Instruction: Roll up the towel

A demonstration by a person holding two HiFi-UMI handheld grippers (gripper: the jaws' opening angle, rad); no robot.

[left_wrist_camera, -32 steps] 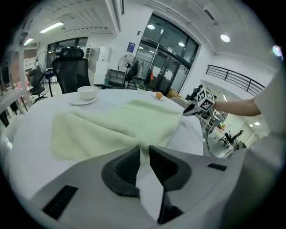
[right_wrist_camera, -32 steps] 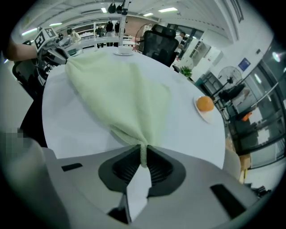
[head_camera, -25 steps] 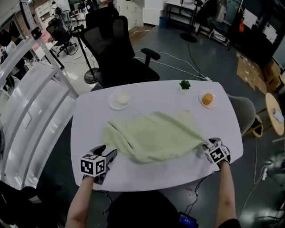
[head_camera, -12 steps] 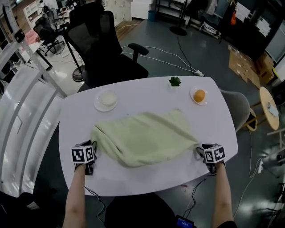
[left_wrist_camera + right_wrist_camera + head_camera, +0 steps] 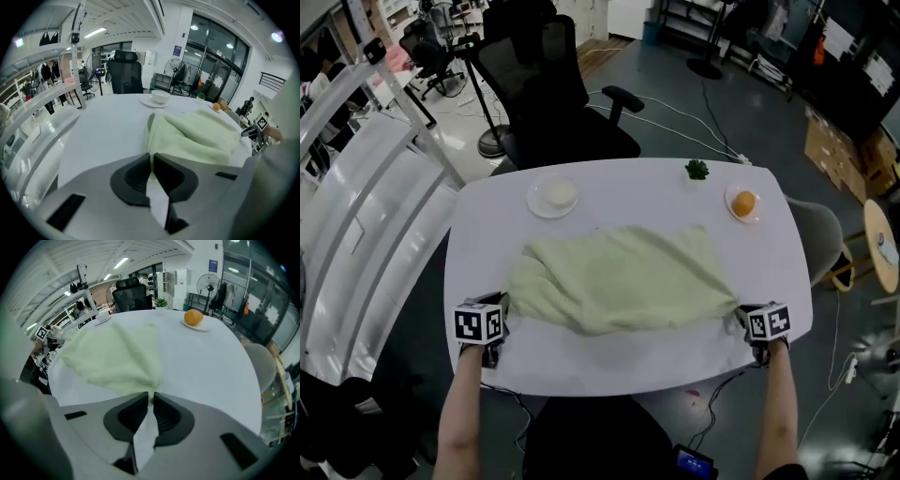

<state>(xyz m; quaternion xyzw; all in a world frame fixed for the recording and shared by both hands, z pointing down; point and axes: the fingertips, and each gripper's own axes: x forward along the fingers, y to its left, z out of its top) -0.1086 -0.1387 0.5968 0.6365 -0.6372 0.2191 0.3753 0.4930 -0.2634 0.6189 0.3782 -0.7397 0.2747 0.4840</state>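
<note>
Left gripper (image 5: 151, 158), earlier clear of pale green cloth towel (image 5: 623, 279), jaws just closed onto its left corner, right gripper (image 5: 150, 399) just closed onto right corner.

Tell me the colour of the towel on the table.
Pale green, plain with no pattern; the towel shows best in the head view.

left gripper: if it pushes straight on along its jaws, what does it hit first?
The towel: the left gripper has just been closing its jaws and pinches the towel's corner, with the bunched cloth directly ahead. Beyond that, probably the table.
</note>
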